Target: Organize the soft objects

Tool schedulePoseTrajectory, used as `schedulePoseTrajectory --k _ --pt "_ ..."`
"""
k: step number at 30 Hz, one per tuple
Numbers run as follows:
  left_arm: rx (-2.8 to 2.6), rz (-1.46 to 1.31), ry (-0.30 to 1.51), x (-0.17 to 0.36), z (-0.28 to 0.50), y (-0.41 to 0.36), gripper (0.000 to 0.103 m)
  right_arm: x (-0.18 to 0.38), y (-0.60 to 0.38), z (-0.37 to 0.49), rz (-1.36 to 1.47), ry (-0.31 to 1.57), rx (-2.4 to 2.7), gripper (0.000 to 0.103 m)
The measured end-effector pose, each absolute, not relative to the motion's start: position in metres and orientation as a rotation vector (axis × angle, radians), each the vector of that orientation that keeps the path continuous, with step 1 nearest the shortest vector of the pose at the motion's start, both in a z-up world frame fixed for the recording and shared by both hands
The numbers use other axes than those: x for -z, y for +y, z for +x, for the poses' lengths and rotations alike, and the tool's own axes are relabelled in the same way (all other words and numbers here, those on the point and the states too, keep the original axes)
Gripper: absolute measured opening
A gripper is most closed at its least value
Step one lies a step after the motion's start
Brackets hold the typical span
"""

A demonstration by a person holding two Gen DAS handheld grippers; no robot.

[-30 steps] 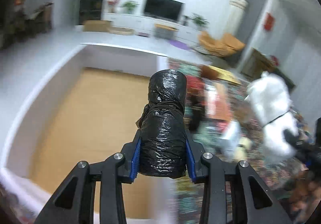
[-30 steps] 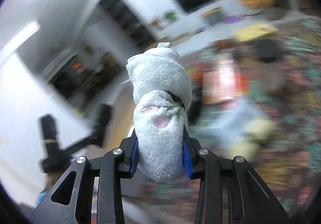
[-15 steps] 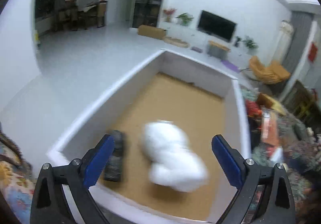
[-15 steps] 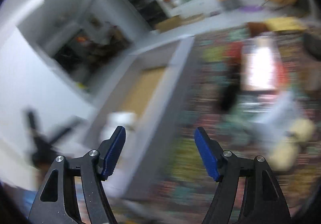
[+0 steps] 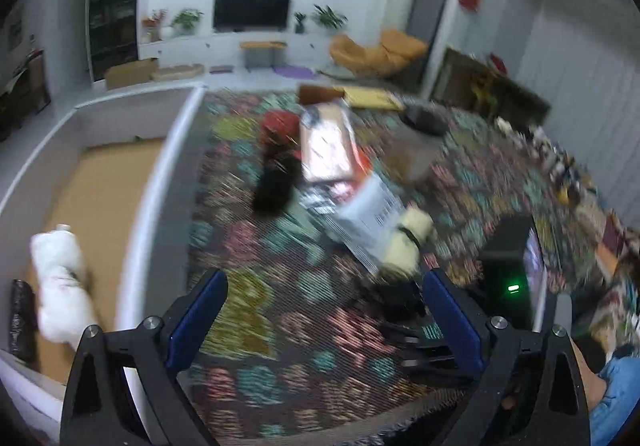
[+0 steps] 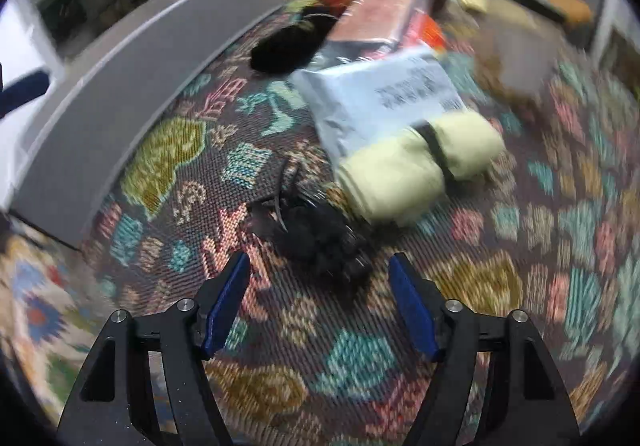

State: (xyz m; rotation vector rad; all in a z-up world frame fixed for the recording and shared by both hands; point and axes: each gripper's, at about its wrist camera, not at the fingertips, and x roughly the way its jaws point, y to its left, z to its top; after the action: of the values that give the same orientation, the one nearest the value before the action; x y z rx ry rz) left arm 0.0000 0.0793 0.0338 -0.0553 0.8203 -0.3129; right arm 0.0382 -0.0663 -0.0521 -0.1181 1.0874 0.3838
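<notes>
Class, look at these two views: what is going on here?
A person is sorting soft things into a white box. A white plush roll and a black bag roll already lie inside. Both grippers, left and right, are open and empty; the right hangs over a black bundle on the rug.

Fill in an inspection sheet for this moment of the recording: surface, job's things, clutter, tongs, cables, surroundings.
Surface: patterned rug, blurred in both views.
Job's things: white plush roll and black bag roll lie in the white bin; pale yellow roll, black tangled bundle and black fuzzy item lie on the rug.
Clutter: grey mailer, clear-wrapped flat pack.
Tongs: left tongs open, empty; right tongs open, empty, above the black bundle.
Cables: nothing seen.
Surroundings: television, orange chairs, plants.
</notes>
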Motion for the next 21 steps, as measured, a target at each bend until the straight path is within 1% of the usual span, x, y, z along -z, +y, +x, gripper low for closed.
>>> schedulePoseTrajectory --k 2,3,4,5,6,12,16,21 --pt "0.314 -0.059 0.843 -0.027 -0.009 0.075 0.098 0.054 -0.057 0.041 -0.159 1.051 -0.401 0.075" --pt "0.312 -0.064 0.854 -0.021 -0.010 0.073 0.098 0.056 -0.054 0.043 -0.176 1.043 -0.400 0.073" --pt "0.307 -0.070 0.865 -0.018 -0.011 0.074 0.098 0.057 -0.051 0.043 -0.184 1.041 -0.398 0.061" --pt "0.301 -0.076 0.874 -0.014 -0.010 0.074 0.098 0.057 -0.050 0.042 -0.195 1.042 -0.390 0.055" --pt "0.294 -0.084 0.883 -0.011 -0.010 0.076 0.098 0.058 -0.052 0.044 -0.206 1.051 -0.374 0.035" --pt "0.290 -0.095 0.908 0.006 -0.001 0.078 0.098 0.052 -0.101 0.031 -0.061 1.120 -0.367 0.034" --pt "0.291 -0.073 0.957 0.031 0.009 0.068 0.098 0.047 -0.154 0.026 0.033 1.153 -0.265 0.035" --pt "0.269 -0.015 0.978 0.066 0.035 0.052 0.098 0.047 -0.226 0.041 0.176 1.069 0.000 0.035"
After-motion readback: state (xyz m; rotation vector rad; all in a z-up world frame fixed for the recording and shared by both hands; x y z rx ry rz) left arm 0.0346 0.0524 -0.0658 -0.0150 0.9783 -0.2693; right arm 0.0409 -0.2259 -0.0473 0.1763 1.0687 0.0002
